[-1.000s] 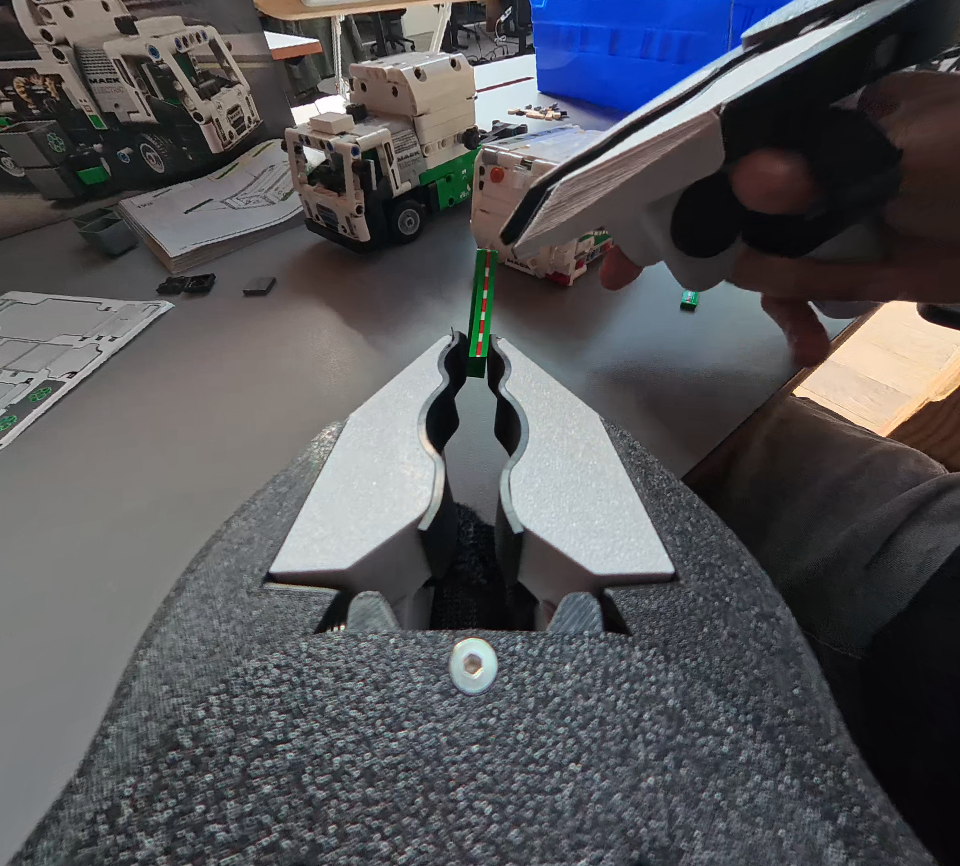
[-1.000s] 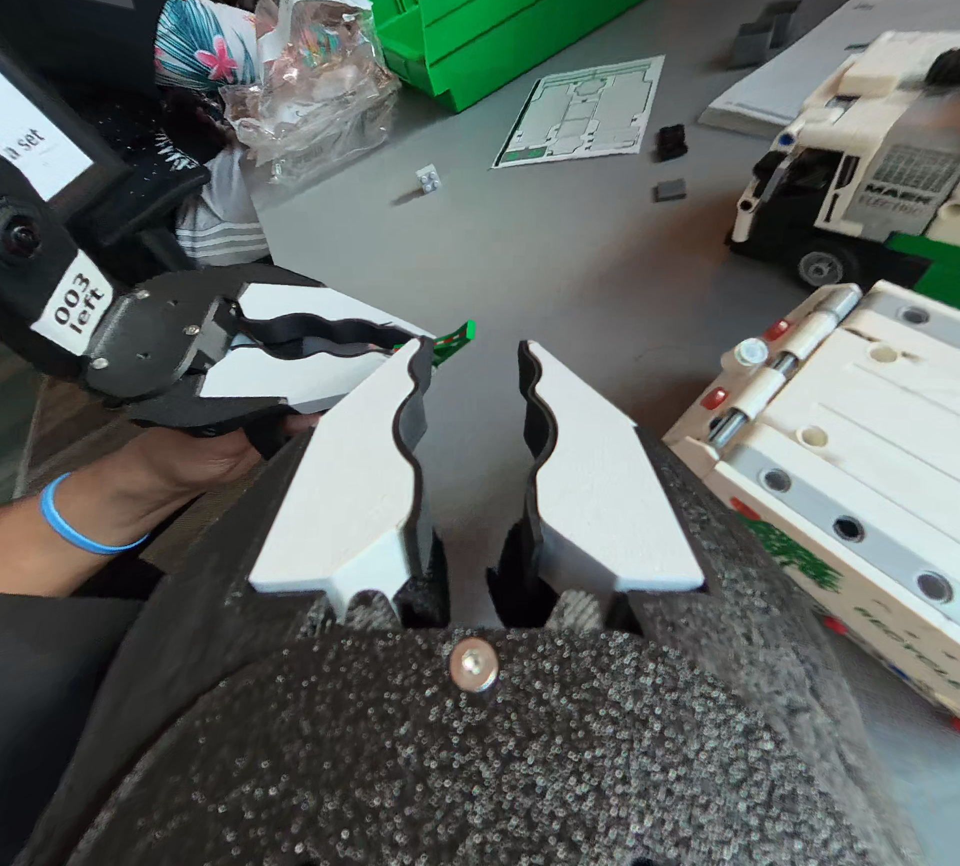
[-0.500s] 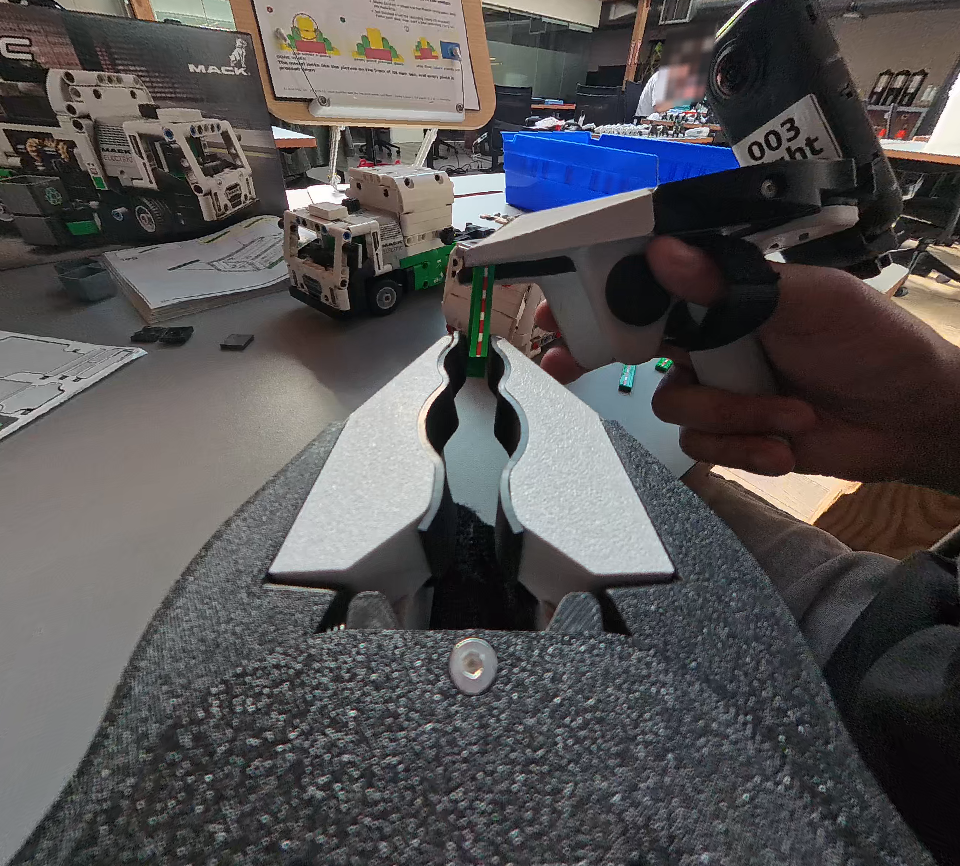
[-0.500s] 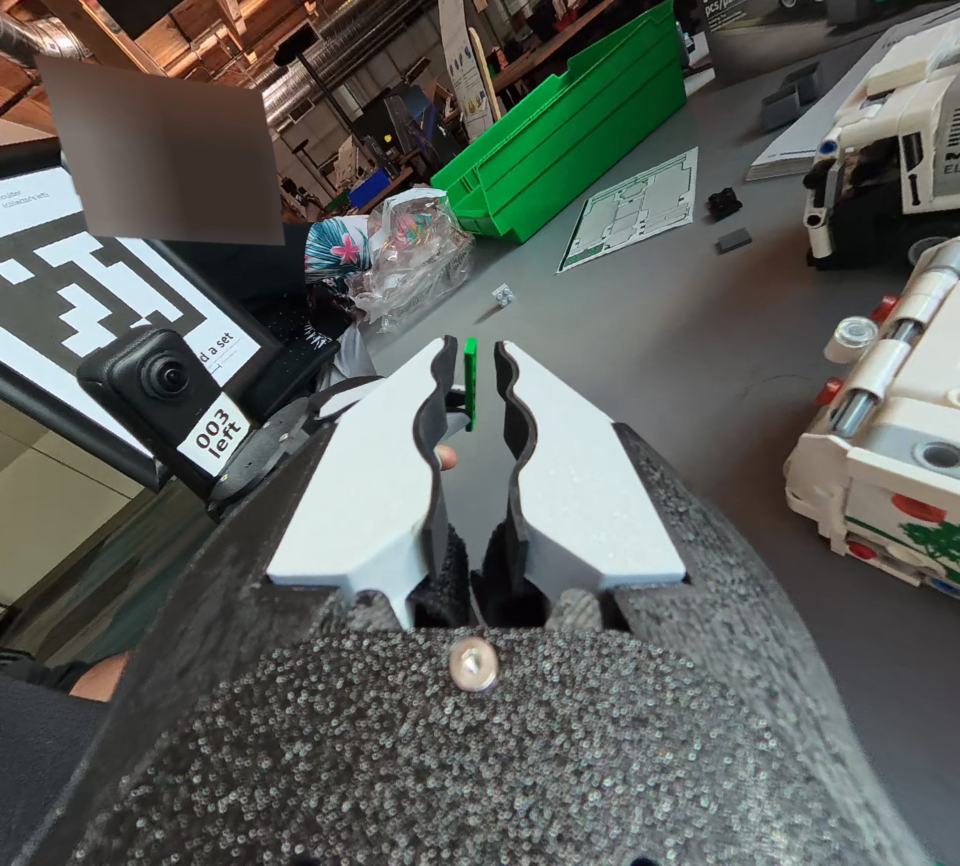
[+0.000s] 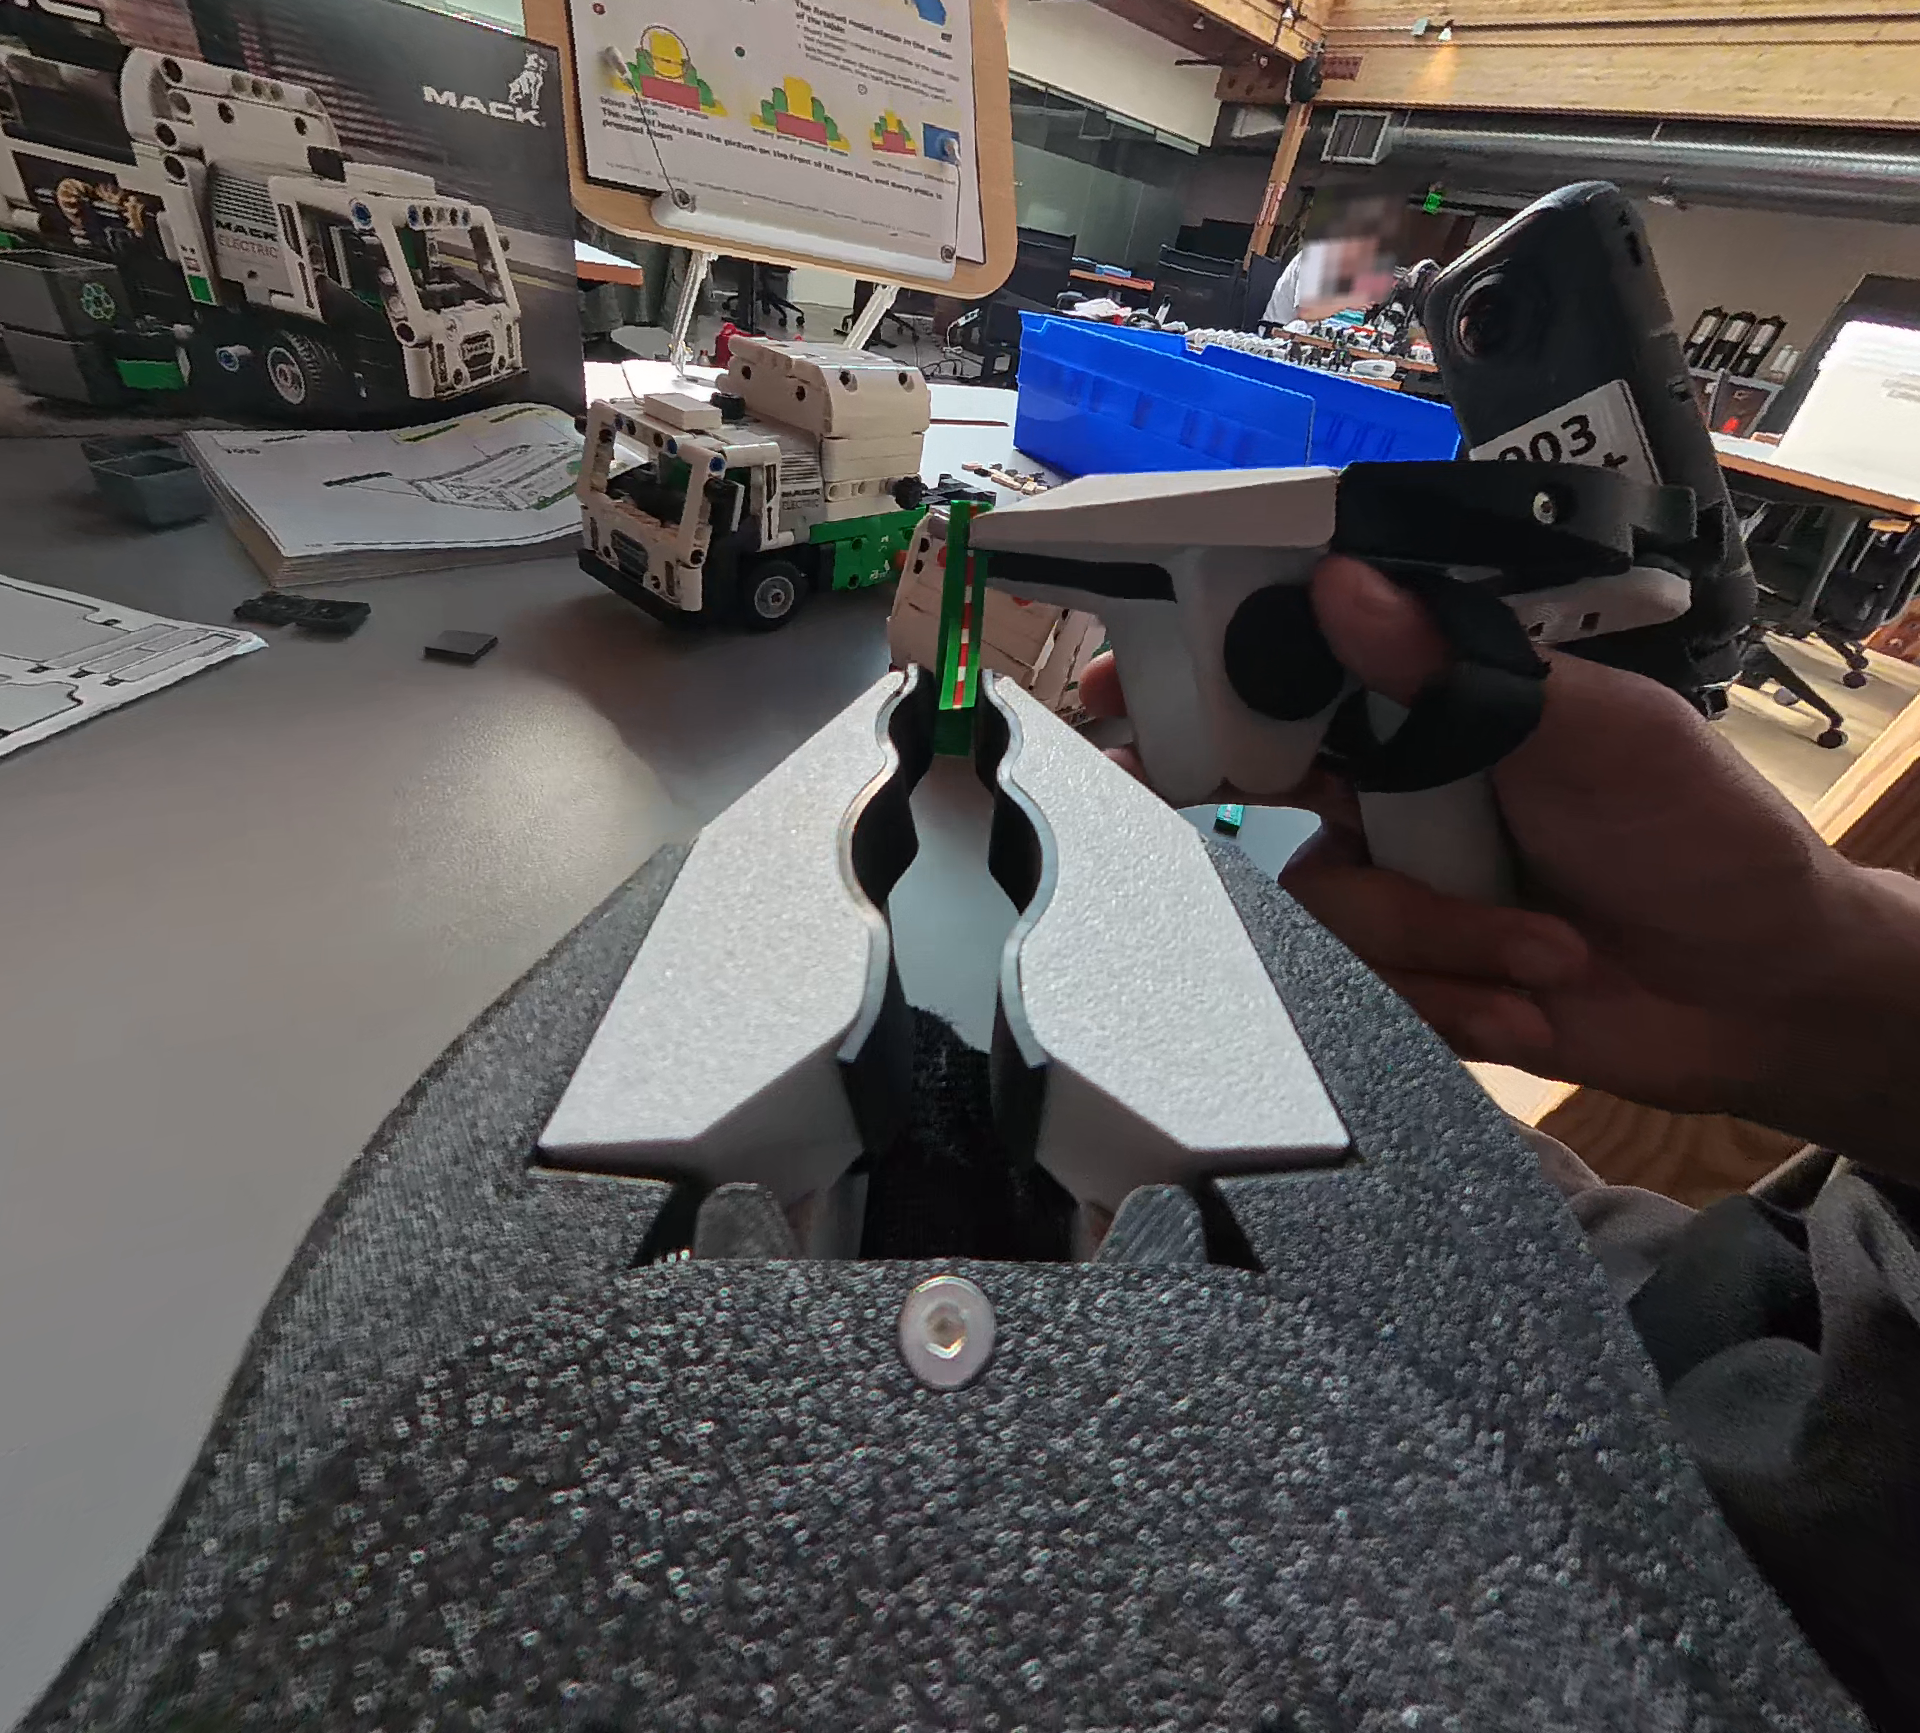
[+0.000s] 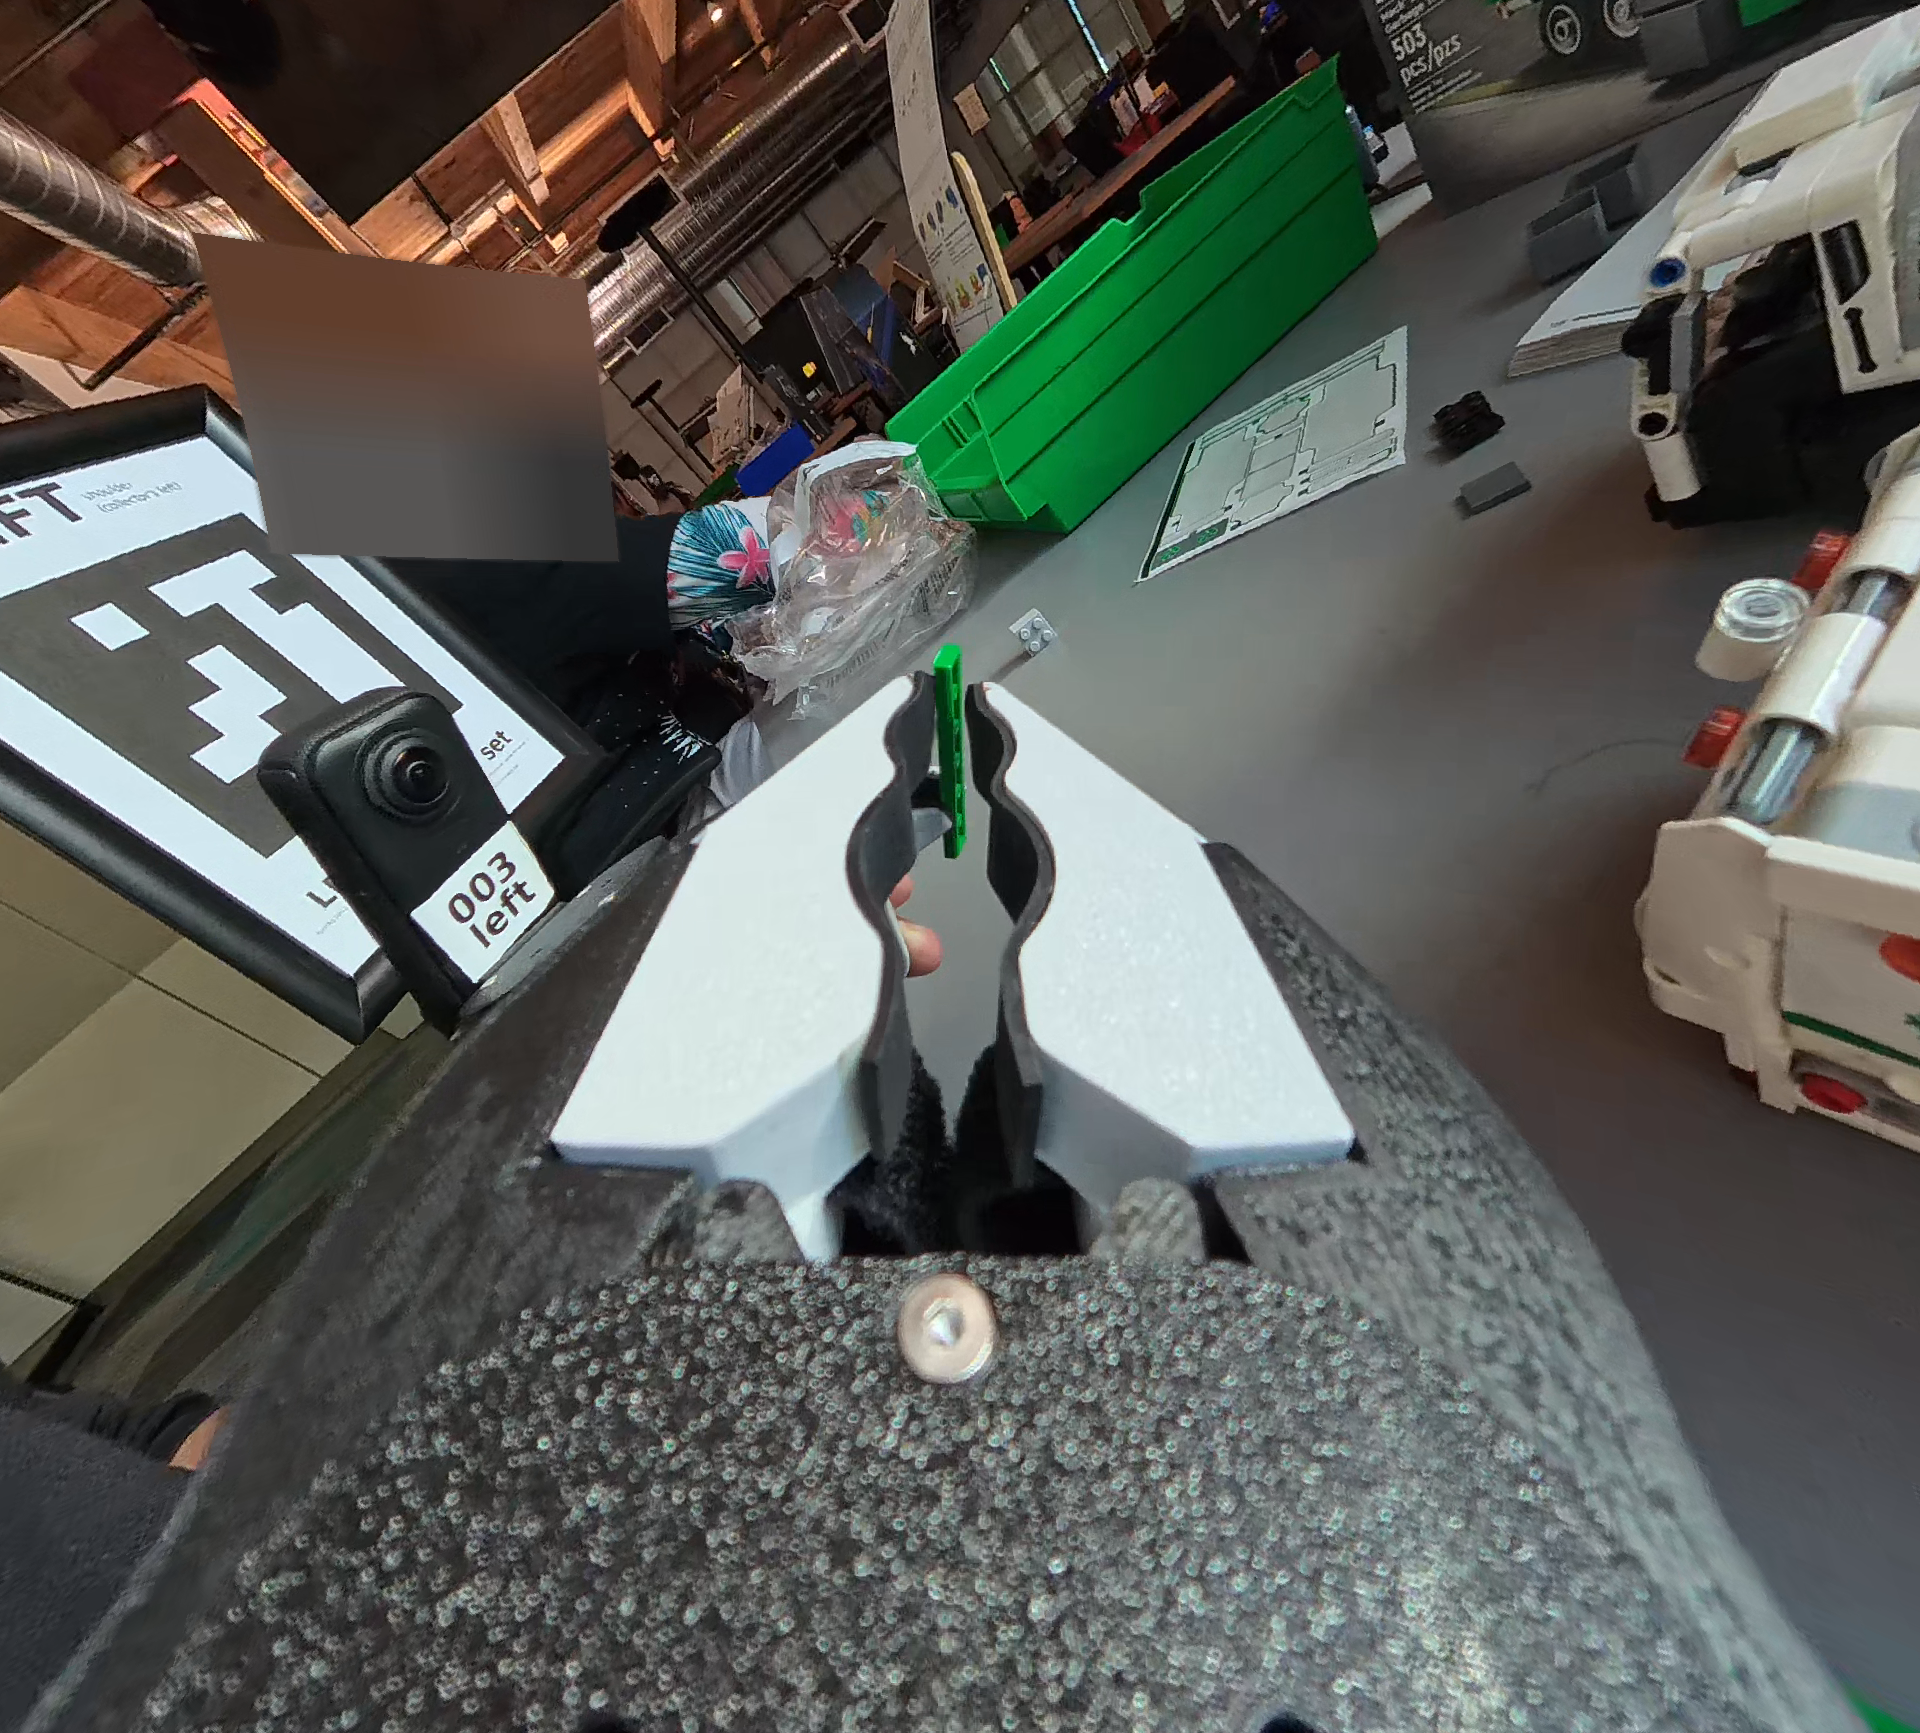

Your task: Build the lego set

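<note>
Here, two grippers, left gripper (image 5: 948,719), right gripper (image 6: 943,696), one green strip (image 5: 958,623).

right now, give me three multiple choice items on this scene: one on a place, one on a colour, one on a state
1. Where is the green strip piece?
A. flat on the table
B. lower end between the left hand-held gripper's fingertips
C. inside the blue bin

2. What colour is the bin beside the sticker sheet in the right wrist view?
A. green
B. yellow
C. red

3. How does the right hand-held gripper stand to the strip?
A. far away, jaws wide
B. lying on the table
C. fingers on either side of it, narrow gaps showing

Answers: 1 B, the left hand-held gripper pinches its lower end in the air. 2 A, its walls are bright green. 3 C, the strip stands between the pads with slim gaps on both sides.
</note>
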Demonstrator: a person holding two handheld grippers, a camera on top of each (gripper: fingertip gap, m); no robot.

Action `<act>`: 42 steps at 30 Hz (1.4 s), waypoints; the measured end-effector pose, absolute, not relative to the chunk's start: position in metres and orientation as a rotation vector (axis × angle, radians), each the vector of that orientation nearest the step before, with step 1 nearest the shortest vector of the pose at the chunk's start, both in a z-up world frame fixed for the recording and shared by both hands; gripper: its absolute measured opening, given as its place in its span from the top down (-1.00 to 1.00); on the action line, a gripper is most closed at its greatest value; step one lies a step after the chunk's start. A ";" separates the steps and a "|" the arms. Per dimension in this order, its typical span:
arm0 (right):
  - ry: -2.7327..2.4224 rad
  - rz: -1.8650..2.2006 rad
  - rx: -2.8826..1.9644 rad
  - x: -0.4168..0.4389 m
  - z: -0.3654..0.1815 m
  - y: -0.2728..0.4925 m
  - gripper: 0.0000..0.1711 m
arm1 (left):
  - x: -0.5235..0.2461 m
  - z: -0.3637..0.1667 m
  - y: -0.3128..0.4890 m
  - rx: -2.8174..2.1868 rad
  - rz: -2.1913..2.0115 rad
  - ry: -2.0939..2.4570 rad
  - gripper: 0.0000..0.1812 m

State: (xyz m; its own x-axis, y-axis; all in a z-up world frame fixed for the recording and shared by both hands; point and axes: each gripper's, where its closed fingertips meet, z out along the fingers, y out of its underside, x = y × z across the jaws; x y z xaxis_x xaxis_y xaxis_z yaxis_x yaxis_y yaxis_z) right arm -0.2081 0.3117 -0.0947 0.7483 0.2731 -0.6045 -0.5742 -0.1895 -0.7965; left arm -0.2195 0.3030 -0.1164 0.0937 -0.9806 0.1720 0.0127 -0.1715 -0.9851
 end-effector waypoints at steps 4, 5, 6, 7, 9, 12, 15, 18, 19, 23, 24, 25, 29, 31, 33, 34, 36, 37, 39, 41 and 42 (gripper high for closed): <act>0.239 0.764 -1.601 -0.210 -0.096 0.312 0.95 | -0.220 -0.117 0.304 -1.380 -1.268 1.045 0.94; 0.233 0.759 -1.604 -0.210 -0.097 0.312 0.97 | -0.220 -0.117 0.303 -1.380 -1.268 1.047 0.94; 0.229 0.755 -1.606 -0.211 -0.097 0.312 0.97 | -0.220 -0.117 0.303 -1.379 -1.268 1.045 0.94; 0.223 0.750 -1.608 -0.211 -0.097 0.313 0.97 | -0.220 -0.117 0.303 -1.380 -1.269 1.044 0.94; 0.220 0.742 -1.613 -0.212 -0.097 0.313 0.97 | -0.220 -0.117 0.304 -1.383 -1.272 1.043 0.94; 0.220 0.740 -1.624 -0.212 -0.099 0.314 0.97 | -0.220 -0.117 0.304 -1.388 -1.280 1.042 0.94; 0.220 0.740 -1.626 -0.212 -0.100 0.314 0.96 | -0.221 -0.116 0.304 -1.387 -1.292 1.037 0.94; 0.219 0.747 -1.626 -0.213 -0.100 0.314 0.95 | -0.221 -0.116 0.304 -1.389 -1.300 1.032 0.94; 0.219 0.752 -1.628 -0.213 -0.100 0.314 0.95 | -0.221 -0.116 0.304 -1.389 -1.303 1.030 0.94; 0.183 0.763 -1.662 -0.222 -0.104 0.314 0.95 | -0.221 -0.112 0.301 -1.371 -1.313 1.024 0.94; 0.178 0.747 -1.662 -0.222 -0.104 0.314 0.96 | -0.221 -0.112 0.301 -1.371 -1.311 1.023 0.94; 0.176 0.738 -1.665 -0.223 -0.104 0.314 0.96 | -0.221 -0.112 0.301 -1.373 -1.309 1.023 0.94; 0.176 0.766 -1.661 -0.222 -0.103 0.314 0.95 | -0.221 -0.111 0.301 -1.372 -1.308 1.016 0.94; 0.184 0.776 -1.660 -0.221 -0.104 0.314 0.91 | -0.221 -0.112 0.301 -1.378 -1.301 1.015 0.94; 0.192 0.778 -1.646 -0.218 -0.102 0.313 0.92 | -0.221 -0.112 0.302 -1.380 -1.293 1.012 0.94; 0.188 0.781 -1.649 -0.219 -0.102 0.314 0.93 | -0.221 -0.113 0.303 -1.381 -1.290 1.010 0.94; 0.183 0.780 -1.650 -0.220 -0.102 0.314 0.96 | -0.222 -0.113 0.304 -1.386 -1.283 1.007 0.94; 0.181 0.775 -1.650 -0.220 -0.102 0.314 0.96 | -0.222 -0.113 0.304 -1.386 -1.282 1.004 0.94; 0.183 0.776 -1.650 -0.220 -0.102 0.314 0.96 | -0.222 -0.113 0.304 -1.385 -1.274 1.001 0.94; 0.182 0.788 -1.651 -0.222 -0.103 0.314 0.96 | -0.222 -0.112 0.304 -1.382 -1.267 0.997 0.94; 0.178 0.791 -1.659 -0.223 -0.104 0.314 0.96 | -0.223 -0.112 0.304 -1.382 -1.266 0.992 0.94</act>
State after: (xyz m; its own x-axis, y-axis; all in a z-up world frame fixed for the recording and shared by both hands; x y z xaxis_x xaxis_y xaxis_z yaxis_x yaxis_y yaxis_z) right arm -0.2230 0.3143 -0.1038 0.7545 0.3020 -0.5827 -0.5228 -0.2602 -0.8118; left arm -0.2225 0.3045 -0.1115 0.1240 -0.9733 0.1932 0.0449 -0.1891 -0.9809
